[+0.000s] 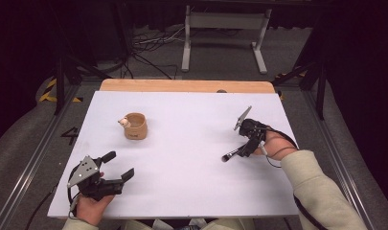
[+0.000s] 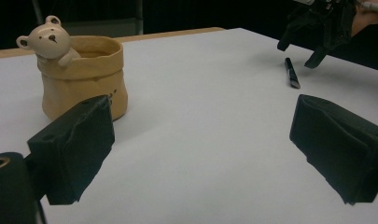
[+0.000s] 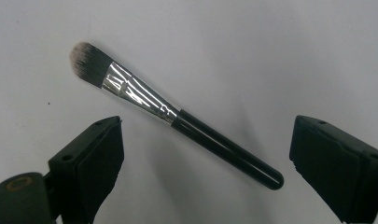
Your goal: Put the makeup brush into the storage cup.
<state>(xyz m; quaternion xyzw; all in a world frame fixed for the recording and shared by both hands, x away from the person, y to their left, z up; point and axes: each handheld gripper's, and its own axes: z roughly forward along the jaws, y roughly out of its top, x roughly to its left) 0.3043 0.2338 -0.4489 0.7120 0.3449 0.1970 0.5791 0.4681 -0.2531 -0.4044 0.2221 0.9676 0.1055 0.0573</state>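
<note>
One black-handled makeup brush [image 3: 177, 119] with a silver ferrule and dark bristles lay flat on the white worktop [image 1: 182, 158], directly under our right gripper [image 1: 246, 139]. Its fingers [image 3: 86, 163] stood released on either side, the long axis slanting across the gap. Our left gripper [image 1: 117, 167], likewise released and holding nothing, sat well apart. The tan bag-shaped ceramic cup [image 1: 135, 127] with a bear figure looked empty.
</note>
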